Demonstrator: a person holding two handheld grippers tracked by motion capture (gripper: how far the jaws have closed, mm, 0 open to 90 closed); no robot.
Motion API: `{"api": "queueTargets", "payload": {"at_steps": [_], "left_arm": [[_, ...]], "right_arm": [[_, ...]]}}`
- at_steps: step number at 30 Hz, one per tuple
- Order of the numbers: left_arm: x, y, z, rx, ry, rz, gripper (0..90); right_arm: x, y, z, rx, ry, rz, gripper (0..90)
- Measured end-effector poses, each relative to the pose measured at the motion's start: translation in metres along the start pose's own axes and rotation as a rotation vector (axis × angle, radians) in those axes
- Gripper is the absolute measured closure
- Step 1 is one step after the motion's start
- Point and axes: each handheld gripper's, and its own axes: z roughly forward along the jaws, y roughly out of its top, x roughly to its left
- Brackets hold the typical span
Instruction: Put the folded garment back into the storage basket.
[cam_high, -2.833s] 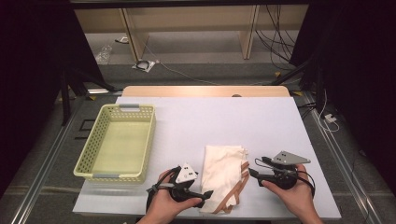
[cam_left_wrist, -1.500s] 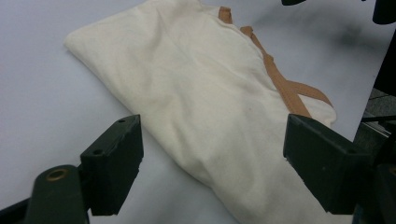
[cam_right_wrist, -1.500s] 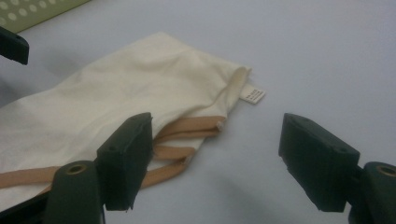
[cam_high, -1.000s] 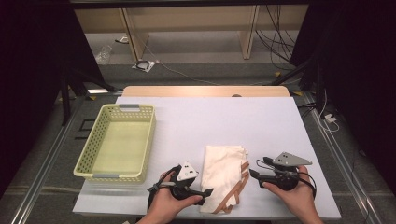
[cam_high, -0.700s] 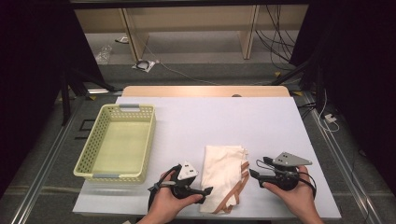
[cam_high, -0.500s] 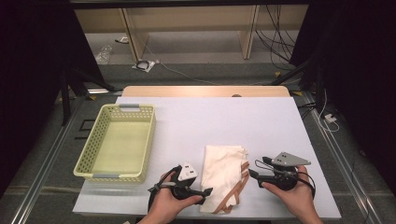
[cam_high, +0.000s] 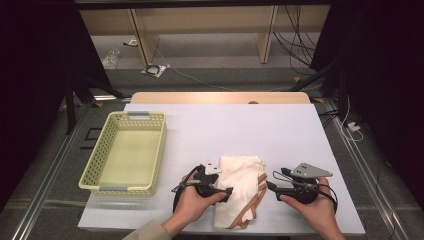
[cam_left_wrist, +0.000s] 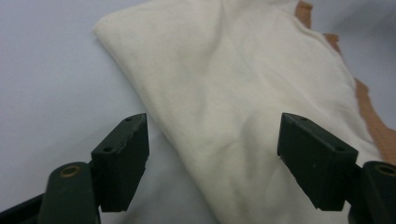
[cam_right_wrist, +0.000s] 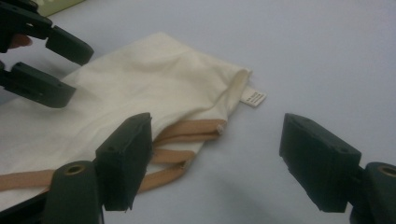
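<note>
A cream cloth bag (cam_high: 239, 186) with tan straps (cam_high: 254, 204) lies flat near the table's front edge. My left gripper (cam_high: 226, 190) reaches over the bag's left edge. Its jaws stand open in the left gripper view, with the cream cloth (cam_left_wrist: 233, 102) spread on the table under the gap of the left gripper (cam_left_wrist: 212, 154). My right gripper (cam_high: 271, 181) sits just right of the bag, open and holding nothing. In the right gripper view the right gripper (cam_right_wrist: 217, 154) faces the bag's mouth, its straps (cam_right_wrist: 187, 140) and a small white label (cam_right_wrist: 254, 98); the left gripper (cam_right_wrist: 46, 65) shows beyond.
A pale yellow plastic basket (cam_high: 95, 167) stands empty at the left of the white table (cam_high: 225, 125). The floor beyond carries cables and table legs. Both of the person's hands come in from the front edge.
My left gripper has slid toward the bag and now reaches over its left edge. The right gripper and the bag have stayed put.
</note>
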Motion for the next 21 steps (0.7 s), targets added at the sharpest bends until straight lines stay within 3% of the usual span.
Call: {"api": "queueTargets", "payload": {"at_steps": [7, 11, 17, 21], "left_arm": [[0.000, 0.004, 0.008, 0.017, 0.039, 0.011, 26.0], [-0.008, 0.005, 0.012, 0.025, 0.086, 0.049, 26.1], [-0.011, 0.006, 0.013, 0.034, 0.104, 0.038, 29.3], [-0.015, 0.007, 0.011, 0.038, 0.100, 0.034, 38.6]], "right_arm": [[-0.001, 0.000, 0.001, 0.008, 0.001, 0.000, 26.3], [0.001, 0.000, 0.002, 0.009, 0.007, 0.002, 26.3], [0.000, -0.001, 0.003, 0.034, 0.006, -0.003, 26.3], [0.000, -0.001, 0.004, 0.029, 0.012, 0.001, 26.4]]}}
